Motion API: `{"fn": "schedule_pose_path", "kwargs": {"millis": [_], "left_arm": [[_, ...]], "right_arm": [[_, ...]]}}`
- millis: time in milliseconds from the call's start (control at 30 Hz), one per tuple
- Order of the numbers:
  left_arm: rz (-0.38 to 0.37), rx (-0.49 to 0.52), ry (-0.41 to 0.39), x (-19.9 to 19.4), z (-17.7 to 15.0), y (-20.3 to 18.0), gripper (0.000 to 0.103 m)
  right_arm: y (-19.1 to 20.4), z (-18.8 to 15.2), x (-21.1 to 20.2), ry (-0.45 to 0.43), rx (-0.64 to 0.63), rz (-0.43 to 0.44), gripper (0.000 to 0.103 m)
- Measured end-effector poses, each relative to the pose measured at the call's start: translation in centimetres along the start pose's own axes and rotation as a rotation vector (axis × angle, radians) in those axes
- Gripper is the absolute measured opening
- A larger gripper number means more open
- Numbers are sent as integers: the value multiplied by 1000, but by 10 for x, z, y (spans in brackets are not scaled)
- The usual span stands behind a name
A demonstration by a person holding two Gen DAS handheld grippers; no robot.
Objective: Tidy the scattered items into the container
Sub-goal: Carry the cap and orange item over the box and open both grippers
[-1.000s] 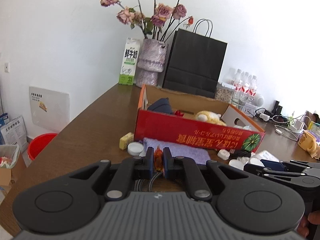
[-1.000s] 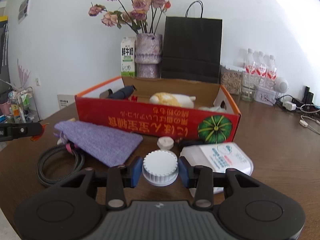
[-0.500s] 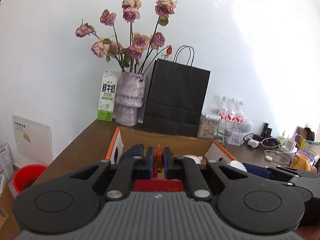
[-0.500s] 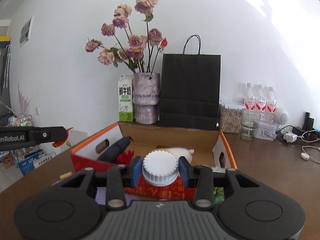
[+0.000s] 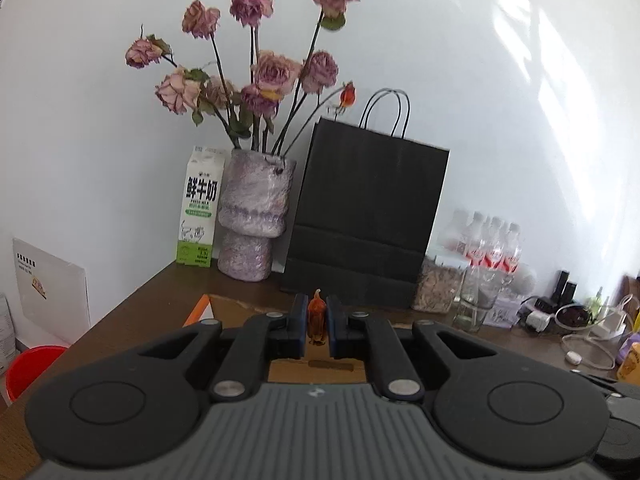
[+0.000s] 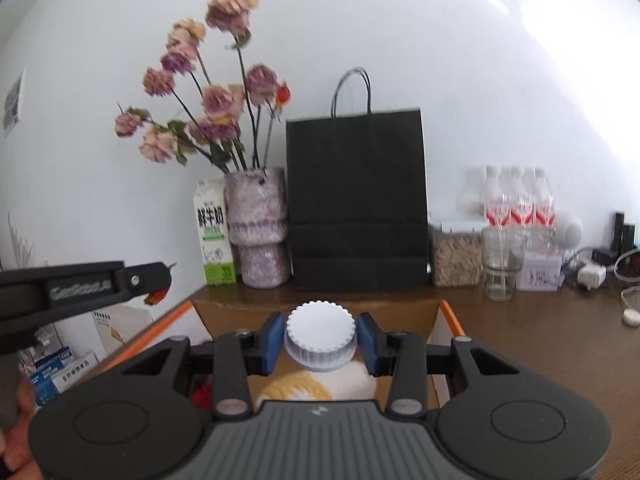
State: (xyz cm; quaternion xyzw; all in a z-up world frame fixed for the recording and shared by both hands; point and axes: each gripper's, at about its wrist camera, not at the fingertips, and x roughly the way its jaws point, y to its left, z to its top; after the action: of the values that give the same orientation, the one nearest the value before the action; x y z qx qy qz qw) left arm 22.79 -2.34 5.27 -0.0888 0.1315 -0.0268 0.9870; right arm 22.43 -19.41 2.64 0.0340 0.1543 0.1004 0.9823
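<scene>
My left gripper (image 5: 317,322) is shut on a small amber-orange object (image 5: 317,316) and holds it above the open cardboard box (image 5: 240,308). My right gripper (image 6: 320,340) is shut on a white ridged cap (image 6: 320,336) and holds it over the same box (image 6: 404,307), whose orange rim shows on both sides. Inside the box, below the cap, lie a yellow and white plush toy (image 6: 316,386) and something red (image 6: 202,394). The left gripper's arm (image 6: 80,286) reaches in from the left of the right wrist view.
Behind the box stand a milk carton (image 5: 199,206), a purple vase of dried roses (image 5: 256,216) and a black paper bag (image 5: 366,216). To the right are a jar of grain (image 6: 456,252), a glass (image 6: 500,268), water bottles (image 6: 520,204) and chargers with cables (image 5: 576,320).
Both grippers have risen from the table and moved forward over the box, each carrying its object. The table items in front of the box have dropped out of view.
</scene>
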Motion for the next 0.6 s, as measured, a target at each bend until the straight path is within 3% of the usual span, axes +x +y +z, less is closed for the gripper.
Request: {"fn": "schedule_pose_path", "kwargs": {"millis": [400, 600], "left_arm": [[50, 38, 103, 19, -25, 6, 10], [49, 35, 110, 18, -25, 7, 10]], "right_arm": [[-6, -18, 12, 67, 8, -27, 39], [-6, -22, 18, 93, 2, -36, 39]]}}
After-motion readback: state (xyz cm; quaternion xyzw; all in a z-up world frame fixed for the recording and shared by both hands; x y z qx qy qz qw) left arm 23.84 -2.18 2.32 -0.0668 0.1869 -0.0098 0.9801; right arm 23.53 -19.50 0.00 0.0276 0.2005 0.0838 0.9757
